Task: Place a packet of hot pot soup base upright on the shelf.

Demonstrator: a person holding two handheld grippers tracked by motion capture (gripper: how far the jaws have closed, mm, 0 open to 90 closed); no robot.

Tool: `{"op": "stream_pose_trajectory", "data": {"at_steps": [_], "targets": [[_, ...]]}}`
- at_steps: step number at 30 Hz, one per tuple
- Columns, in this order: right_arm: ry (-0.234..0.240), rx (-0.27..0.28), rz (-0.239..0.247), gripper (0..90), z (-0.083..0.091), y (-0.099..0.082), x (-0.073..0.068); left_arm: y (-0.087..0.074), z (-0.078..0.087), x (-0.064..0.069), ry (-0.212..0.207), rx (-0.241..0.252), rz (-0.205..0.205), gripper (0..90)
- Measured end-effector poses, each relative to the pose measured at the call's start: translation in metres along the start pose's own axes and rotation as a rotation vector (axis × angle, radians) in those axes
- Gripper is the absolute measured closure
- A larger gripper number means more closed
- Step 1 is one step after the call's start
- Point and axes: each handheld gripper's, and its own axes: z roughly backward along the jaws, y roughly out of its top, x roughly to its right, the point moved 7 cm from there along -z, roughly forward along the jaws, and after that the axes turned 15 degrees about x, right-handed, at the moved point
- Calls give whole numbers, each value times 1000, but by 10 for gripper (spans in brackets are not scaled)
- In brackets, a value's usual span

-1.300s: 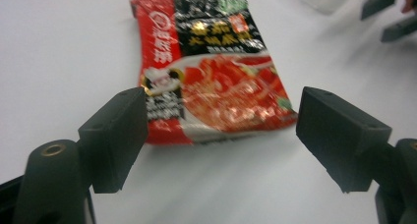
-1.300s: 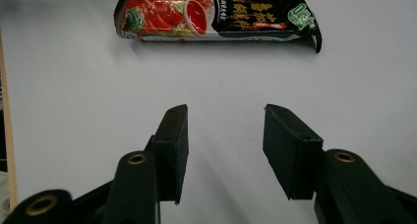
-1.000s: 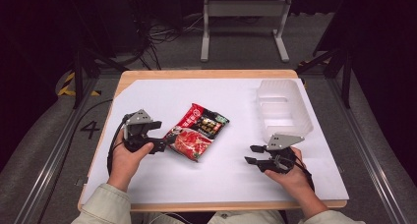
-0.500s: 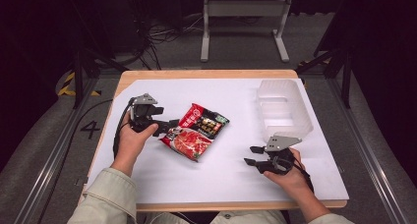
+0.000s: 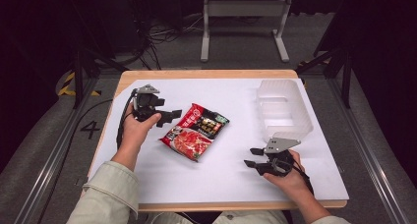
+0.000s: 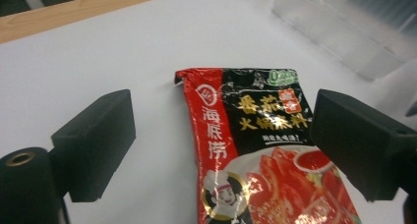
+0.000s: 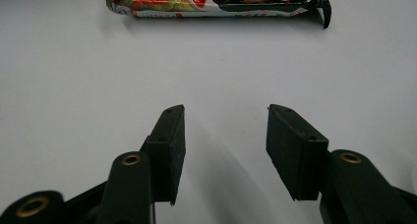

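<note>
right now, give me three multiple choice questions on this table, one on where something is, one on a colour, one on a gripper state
1. Where does the clear plastic bin sit?
A. far right of the table
B. near left corner
C. on the packet

2. Main colours of the sauce packet?
A. blue and white
B. red and black
C. green and yellow

3. The left gripper is:
A. shut on the packet
B. open, jaws either side of the packet
C. shut on nothing

Answers: 1 A, the high view shows it; 2 B, its printing; 3 B, wide gap, no contact.

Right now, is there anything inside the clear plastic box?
The clear box looks empty; through its see-through walls only the white table shows. Its bottom is blurry, so something tiny could hide there.
</note>
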Motion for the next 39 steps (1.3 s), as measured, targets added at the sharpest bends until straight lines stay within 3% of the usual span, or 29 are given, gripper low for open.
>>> {"op": "stream_pose_trajectory", "data": {"at_steps": [2,4,7,8,9,16,19,22,23,27,32,35,38,39], "targets": [[4,-3,-2,494,0,-2,-1,0,-4,-4,66,-20,-35,43],[7,-10,1,494,-1,-3,-1,2,-8,-4,53,-26,-43,44],[10,-13,8,494,-2,-3,-3,4,-13,-4,47,-20,-24,30],[9,-14,11,494,-3,-3,-4,4,-18,-8,99,-35,11,51],[10,-15,13,493,-2,-3,-4,5,-22,-10,114,-40,30,75],[2,-11,10,490,2,-5,-4,5,-33,-15,105,-38,18,223],[-4,-7,7,486,5,-5,-3,9,-38,-16,93,-27,24,229],[-2,-4,5,479,6,-5,-4,11,-44,-19,88,-30,2,254],[1,-3,6,477,7,-5,-5,10,-46,-19,77,-37,-2,311],[15,1,11,465,8,-3,-9,9,-60,-22,75,-65,-16,327],[37,-2,38,461,8,0,-15,8,-73,-23,52,-76,15,318],[42,6,37,459,9,1,-15,4,-83,-21,2,-83,52,328],[44,13,36,458,11,2,-15,-2,-93,-19,-8,-89,49,374],[44,13,36,458,11,2,-14,-4,-96,-18,-20,-93,66,381]]}}
